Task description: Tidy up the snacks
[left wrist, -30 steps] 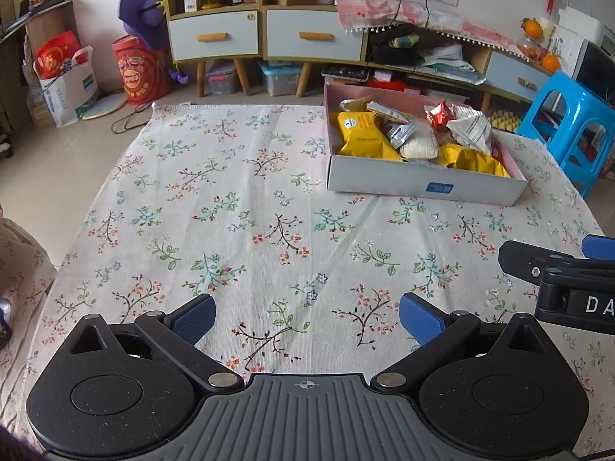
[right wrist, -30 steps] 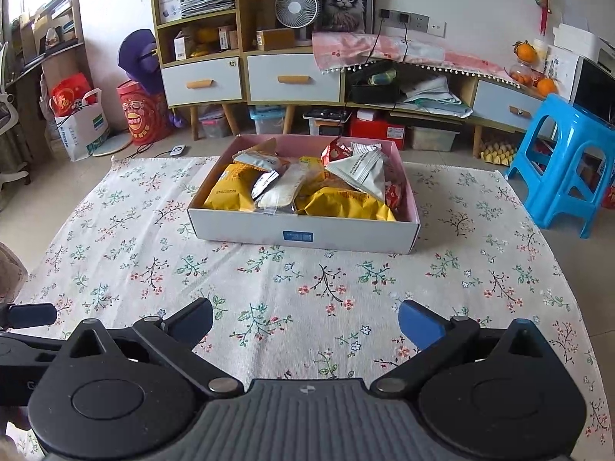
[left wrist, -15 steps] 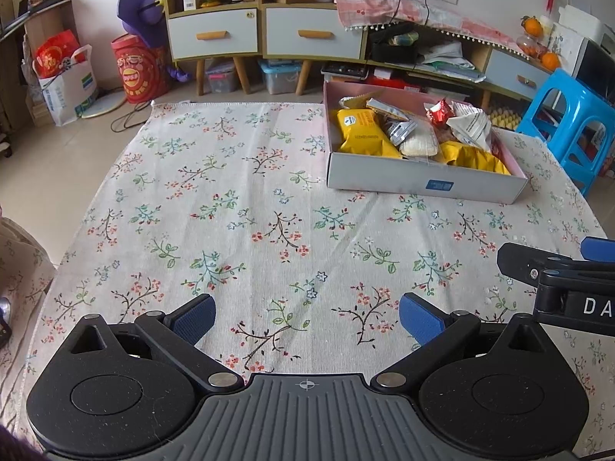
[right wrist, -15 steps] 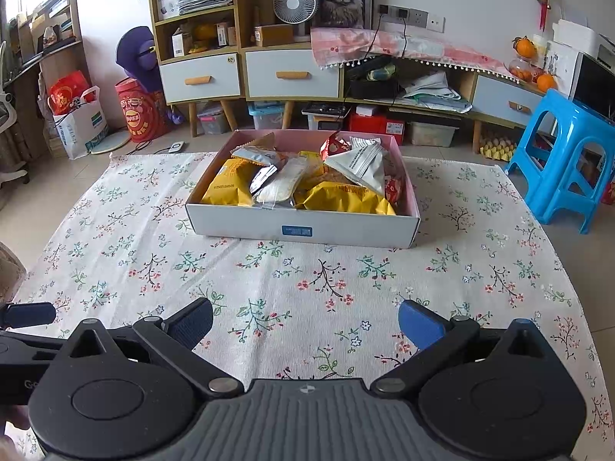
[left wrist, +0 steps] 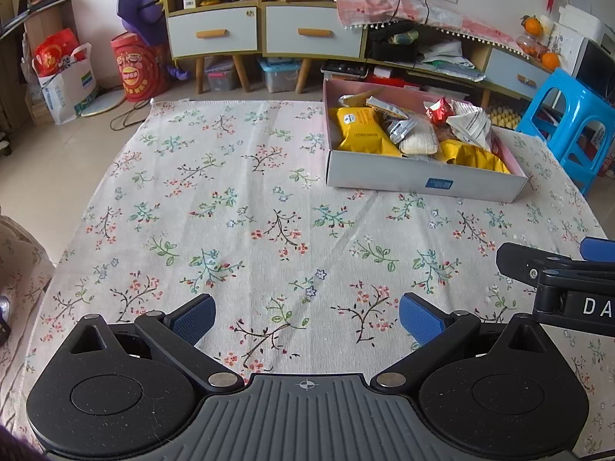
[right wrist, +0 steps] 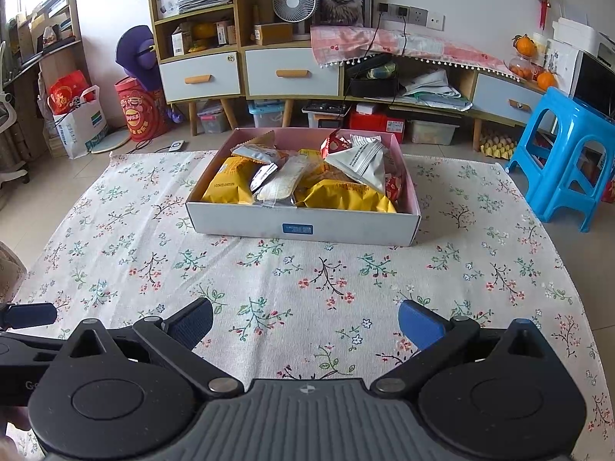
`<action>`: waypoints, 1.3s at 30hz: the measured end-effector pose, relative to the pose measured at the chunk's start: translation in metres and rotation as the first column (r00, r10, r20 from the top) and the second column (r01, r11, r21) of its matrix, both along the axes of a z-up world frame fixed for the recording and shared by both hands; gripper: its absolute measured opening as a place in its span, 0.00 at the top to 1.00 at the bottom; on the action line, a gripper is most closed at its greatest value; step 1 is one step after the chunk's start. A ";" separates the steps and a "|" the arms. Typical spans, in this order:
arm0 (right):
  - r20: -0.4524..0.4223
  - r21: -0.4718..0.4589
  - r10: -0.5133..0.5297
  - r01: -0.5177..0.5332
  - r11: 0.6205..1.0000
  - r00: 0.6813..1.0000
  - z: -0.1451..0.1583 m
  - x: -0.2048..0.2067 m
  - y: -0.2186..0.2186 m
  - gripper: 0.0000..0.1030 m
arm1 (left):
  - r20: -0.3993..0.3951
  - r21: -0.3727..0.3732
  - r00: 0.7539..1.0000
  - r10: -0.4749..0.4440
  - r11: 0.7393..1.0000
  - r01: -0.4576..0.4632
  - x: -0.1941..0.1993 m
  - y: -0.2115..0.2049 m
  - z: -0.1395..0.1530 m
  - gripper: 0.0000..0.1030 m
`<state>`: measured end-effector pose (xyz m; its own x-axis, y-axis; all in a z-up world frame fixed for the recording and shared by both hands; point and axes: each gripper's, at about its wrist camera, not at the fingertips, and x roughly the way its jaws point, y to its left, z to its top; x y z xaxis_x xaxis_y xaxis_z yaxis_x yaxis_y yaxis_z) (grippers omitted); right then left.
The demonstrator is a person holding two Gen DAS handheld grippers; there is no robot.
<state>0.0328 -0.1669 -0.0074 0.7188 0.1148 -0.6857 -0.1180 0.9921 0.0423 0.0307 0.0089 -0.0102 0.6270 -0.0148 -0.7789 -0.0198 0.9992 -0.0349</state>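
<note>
Hovering low over the flowered tablecloth (right wrist: 307, 280), both grippers stand with jaws spread wide and nothing between them. The snacks (right wrist: 300, 180) all lie heaped inside the shallow box (right wrist: 303, 226), yellow bags at the front, silver and white packets tilted on top, a red wrapper toward the back; no packet shows on the cloth around it. That fits snacks already gathered into the box, or a jumble waiting to be sorted out of it; I cannot tell which. The right gripper (right wrist: 305, 324) faces the box squarely, its near wall well ahead of the fingertips, probably so either pile is reachable straight on. The left gripper (left wrist: 307, 319) sits beside it, with the box (left wrist: 423, 180) well ahead and off to its right, over bare cloth.
</note>
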 end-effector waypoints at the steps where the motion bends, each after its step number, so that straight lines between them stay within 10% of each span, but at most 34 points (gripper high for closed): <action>1: 0.000 0.000 0.000 0.000 1.000 1.000 0.000 0.000 0.000 0.09 | 0.000 0.000 1.000 0.000 1.000 0.000 0.000 0.000 0.000 0.01; 39: -0.001 0.000 0.000 0.000 1.000 1.000 0.001 0.000 0.001 0.09 | -0.008 -0.002 1.000 -0.007 1.000 0.007 -0.003 -0.003 -0.003 0.01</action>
<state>0.0328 -0.1663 -0.0068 0.7178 0.1148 -0.6867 -0.1184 0.9921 0.0422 0.0272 0.0060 -0.0132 0.6208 -0.0207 -0.7837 -0.0131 0.9992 -0.0367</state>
